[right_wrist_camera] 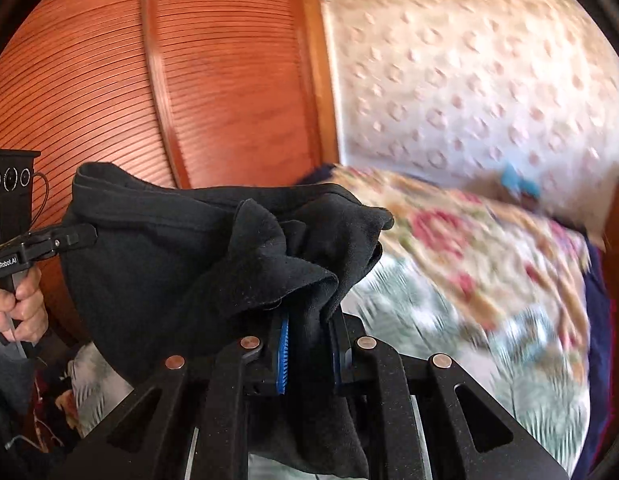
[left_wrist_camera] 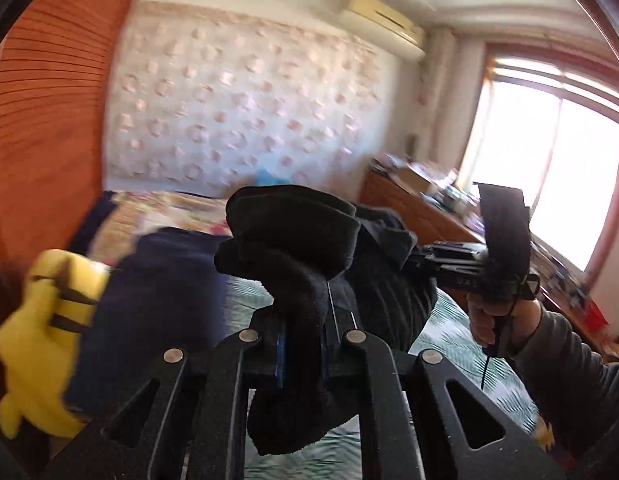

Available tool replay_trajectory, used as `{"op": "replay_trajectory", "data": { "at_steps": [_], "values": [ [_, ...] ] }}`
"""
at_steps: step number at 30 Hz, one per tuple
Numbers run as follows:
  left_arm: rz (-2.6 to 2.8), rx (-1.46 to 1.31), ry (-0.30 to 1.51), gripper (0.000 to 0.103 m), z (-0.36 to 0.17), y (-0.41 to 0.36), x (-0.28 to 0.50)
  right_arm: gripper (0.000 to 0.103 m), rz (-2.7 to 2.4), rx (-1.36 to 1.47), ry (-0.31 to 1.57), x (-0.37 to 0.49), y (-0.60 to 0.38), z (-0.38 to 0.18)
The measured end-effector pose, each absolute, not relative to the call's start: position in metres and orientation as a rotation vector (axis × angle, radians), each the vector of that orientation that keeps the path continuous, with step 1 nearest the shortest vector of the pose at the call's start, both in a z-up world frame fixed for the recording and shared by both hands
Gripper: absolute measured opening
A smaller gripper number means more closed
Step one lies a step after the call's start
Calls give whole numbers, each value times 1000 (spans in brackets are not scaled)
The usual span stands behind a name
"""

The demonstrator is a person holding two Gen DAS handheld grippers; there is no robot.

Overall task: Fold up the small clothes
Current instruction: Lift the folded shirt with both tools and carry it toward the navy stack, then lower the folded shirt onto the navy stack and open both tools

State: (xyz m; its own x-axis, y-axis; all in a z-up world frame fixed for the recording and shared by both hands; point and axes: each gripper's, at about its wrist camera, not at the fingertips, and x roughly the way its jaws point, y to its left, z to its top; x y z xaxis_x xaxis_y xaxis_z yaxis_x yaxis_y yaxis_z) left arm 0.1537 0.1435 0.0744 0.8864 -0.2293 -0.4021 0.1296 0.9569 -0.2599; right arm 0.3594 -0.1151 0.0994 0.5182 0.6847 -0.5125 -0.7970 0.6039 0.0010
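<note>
the left gripper (left_wrist_camera: 305, 316) is pinched onto a fold of the black garment (left_wrist_camera: 309, 248), which bunches up over its fingers and hides most of the bed behind it. the right gripper (right_wrist_camera: 309, 344) is likewise clamped on the same black cloth, blue pads (right_wrist_camera: 284, 354) pressed against the fabric from either side. the garment hangs in the air between the two tools, above the bed (not resting on it as far as the views show).

in the left wrist view a yellow and dark blue piece of clothing (left_wrist_camera: 69, 320) lies blurred at the left, close to the camera. the bed's green leaf-patterned sheet (left_wrist_camera: 449, 332) shows beneath the cloth, and a floral quilt (right_wrist_camera: 469, 240) covers the far part. a slatted wooden wardrobe door (right_wrist_camera: 169, 80) stands behind the garment, next to the wall with pink patterned wallpaper (left_wrist_camera: 249, 100). an air conditioner (left_wrist_camera: 385, 20) sits high on that wall, a bright window (left_wrist_camera: 549, 160) to the right, and a cluttered wooden dresser (left_wrist_camera: 421, 200) below it.
</note>
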Motion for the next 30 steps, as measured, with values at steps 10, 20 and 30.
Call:
{"op": "replay_trajectory", "data": {
  "at_steps": [10,20,30],
  "values": [
    [-9,-385,499,12,9,223,156,14,919,-553,422,414,84,109],
    [30,-445,592,12,-34,241,161,13,941,-609,489,471,178,65],
    [66,-425,573,21,-27,235,144,46,747,-372,506,510,184,81]
  ]
}}
